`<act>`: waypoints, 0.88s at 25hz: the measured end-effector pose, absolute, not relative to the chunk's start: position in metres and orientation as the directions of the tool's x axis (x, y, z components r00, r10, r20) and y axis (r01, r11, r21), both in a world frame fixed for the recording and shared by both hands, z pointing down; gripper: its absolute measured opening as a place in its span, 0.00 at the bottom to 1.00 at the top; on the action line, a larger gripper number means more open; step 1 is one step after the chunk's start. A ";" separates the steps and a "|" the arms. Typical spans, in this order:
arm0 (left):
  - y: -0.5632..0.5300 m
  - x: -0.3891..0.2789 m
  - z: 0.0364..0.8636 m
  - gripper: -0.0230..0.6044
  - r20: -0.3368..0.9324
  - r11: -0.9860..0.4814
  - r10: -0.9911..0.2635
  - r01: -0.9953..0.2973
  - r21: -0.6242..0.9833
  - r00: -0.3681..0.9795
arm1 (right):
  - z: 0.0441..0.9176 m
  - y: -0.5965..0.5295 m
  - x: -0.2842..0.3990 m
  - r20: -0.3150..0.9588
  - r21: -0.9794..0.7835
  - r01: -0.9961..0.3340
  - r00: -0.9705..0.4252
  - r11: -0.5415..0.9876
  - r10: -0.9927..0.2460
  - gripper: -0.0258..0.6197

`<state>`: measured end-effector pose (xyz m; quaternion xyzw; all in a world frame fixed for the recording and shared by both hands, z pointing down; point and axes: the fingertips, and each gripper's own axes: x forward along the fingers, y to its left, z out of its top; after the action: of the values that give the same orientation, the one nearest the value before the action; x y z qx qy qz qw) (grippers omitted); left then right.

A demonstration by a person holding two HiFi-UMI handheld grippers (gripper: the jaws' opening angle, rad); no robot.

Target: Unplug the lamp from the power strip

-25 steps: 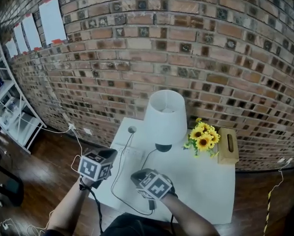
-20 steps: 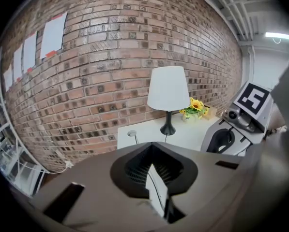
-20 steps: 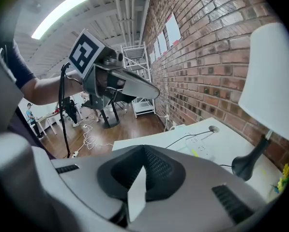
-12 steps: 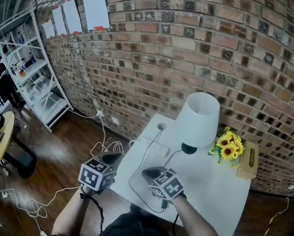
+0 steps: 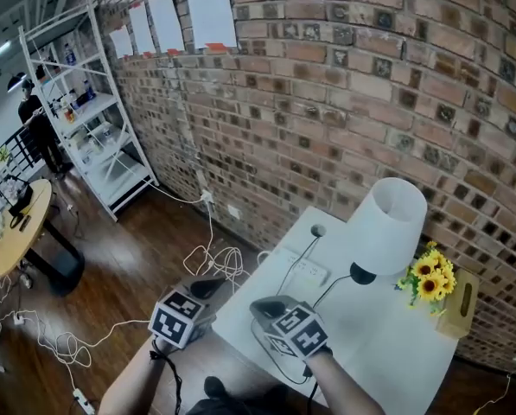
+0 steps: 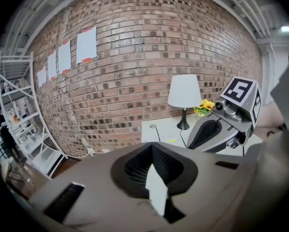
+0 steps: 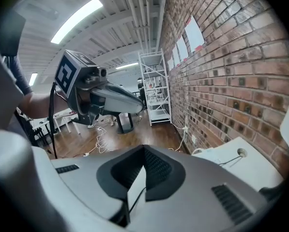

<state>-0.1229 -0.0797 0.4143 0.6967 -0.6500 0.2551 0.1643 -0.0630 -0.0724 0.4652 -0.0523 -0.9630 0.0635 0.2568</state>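
a: what are the grippers doing?
b: the left gripper (image 5: 206,287) is hanging just off the table (image 5: 387,348), its jaws pressing together on nothing. the right gripper (image 5: 263,306) is hovering above the tabletop, jaws likewise meeting, gripping nothing i am seeing.
a: and the lamp?
b: the lamp (image 5: 387,227) is standing farther back, its cord (image 5: 327,290) trailing forward. the power strip (image 5: 305,271) is lying left of its base, before the brick wall (image 5: 327,102).

There is one white table (image 5: 396,353), one lamp (image 5: 387,223), one power strip (image 5: 305,271), one bunch of sunflowers (image 5: 429,279) and one wooden tissue box (image 5: 461,305). There are four paper sheets (image 5: 210,9), one metal shelf unit (image 5: 93,137), one round wooden table (image 5: 15,232) and one person (image 5: 41,132). The white floor cords (image 5: 210,258) are too tangled to count.
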 end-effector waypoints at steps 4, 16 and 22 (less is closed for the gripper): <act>-0.055 -0.153 0.414 0.05 0.563 -0.036 -0.826 -0.994 -0.098 -0.025 | 0.455 -0.047 -0.099 0.476 -0.141 0.151 -0.856 0.979 0.200 0.02; 0.049 -0.241 0.398 0.05 0.498 0.122 -0.860 -0.992 -0.014 -0.112 | 0.446 0.059 -0.200 0.473 -0.128 0.342 -0.804 0.931 0.360 0.02; 0.119 -0.284 0.398 0.05 0.484 0.167 -0.865 -0.986 0.028 -0.133 | 0.440 0.124 -0.253 0.462 -0.134 0.407 -0.781 0.904 0.420 0.02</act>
<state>-0.2836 0.1189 0.3982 0.6276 -0.7372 0.1510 0.1997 -0.2532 0.1243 0.4402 -0.2191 -0.9436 0.0135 0.2477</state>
